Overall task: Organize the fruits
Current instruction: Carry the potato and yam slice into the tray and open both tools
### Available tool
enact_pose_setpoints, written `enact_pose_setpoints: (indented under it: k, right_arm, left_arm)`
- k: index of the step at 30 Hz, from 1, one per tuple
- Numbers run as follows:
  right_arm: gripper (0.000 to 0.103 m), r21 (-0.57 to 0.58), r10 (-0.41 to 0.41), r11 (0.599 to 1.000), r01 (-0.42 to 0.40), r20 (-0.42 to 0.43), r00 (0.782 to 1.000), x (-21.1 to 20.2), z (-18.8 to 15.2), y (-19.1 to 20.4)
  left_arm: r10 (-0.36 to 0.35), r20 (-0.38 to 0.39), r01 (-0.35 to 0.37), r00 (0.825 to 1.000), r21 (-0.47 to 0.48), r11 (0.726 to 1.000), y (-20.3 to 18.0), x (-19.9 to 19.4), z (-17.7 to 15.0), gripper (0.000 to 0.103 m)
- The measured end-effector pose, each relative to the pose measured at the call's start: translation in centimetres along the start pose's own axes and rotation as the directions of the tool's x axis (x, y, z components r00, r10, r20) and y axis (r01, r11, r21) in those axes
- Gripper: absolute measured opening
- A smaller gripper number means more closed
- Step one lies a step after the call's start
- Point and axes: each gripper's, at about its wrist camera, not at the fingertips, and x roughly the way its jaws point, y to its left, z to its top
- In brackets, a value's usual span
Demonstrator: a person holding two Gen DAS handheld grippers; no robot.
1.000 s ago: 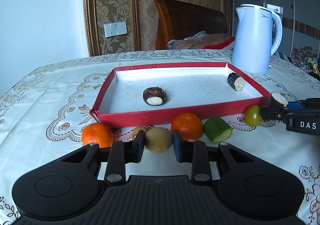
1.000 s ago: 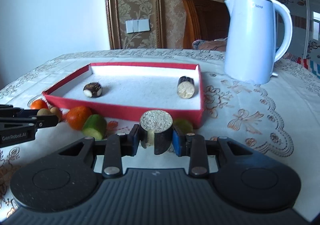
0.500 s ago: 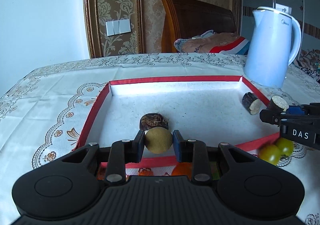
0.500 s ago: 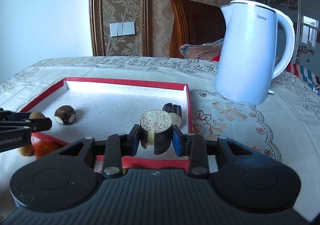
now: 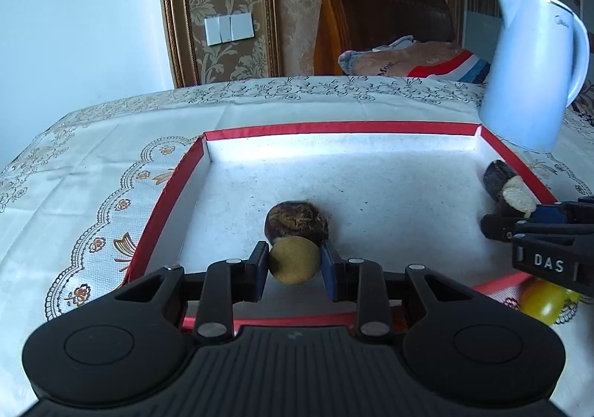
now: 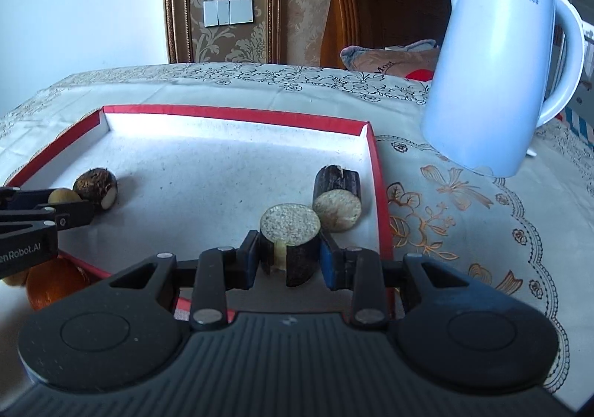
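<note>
A table draped in a cream embroidered tablecloth (image 5: 111, 164) fills the room's foreground, with patterned brown wallpaper, a white light switch (image 5: 229, 29) and a dark wooden chair back (image 5: 375, 19) behind it. On the cloth sits a shallow red tray (image 5: 169, 194) with a white floor, and a white electric kettle (image 6: 497, 82) stands just beyond the tray's far right corner.

The left gripper (image 5: 295, 264) has its jaws drawn in tight around a brownish-green kiwi (image 5: 294, 260), the pads pressing on either side of it, and it hangs above the near part of the tray. Just behind the kiwi, a round dark brown water chestnut (image 5: 297, 218) lies on the tray floor (its pale cut end shows only from the right wrist view).

The right gripper (image 6: 290, 257) is likewise clamped, its jaws closed on a short dark-skinned sugarcane piece (image 6: 291, 238) held upright with its pale, grainy cut face turned up. It is over the tray's near right part, and right beside it a second sugarcane piece (image 6: 337, 199) lies on the tray floor against the right wall.

Outside the tray, by its near edge, an orange (image 6: 52, 283) rests on the cloth on the left side, partly hidden by the left gripper's body, and a yellow-green tomato (image 5: 542, 300) lies off the near right corner below the right gripper.
</note>
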Motion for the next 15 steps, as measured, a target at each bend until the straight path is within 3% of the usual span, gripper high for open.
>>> enact_pose_setpoints:
  k: [15]
  right_arm:
    - [0.031,0.03,-0.048,0.998,0.048,0.014,0.999,2.1,1.3,-0.5]
  left_arm:
    - [0.03,-0.002,-0.03,1.0,-0.021,0.999,0.2,2.3,1.2,0.029]
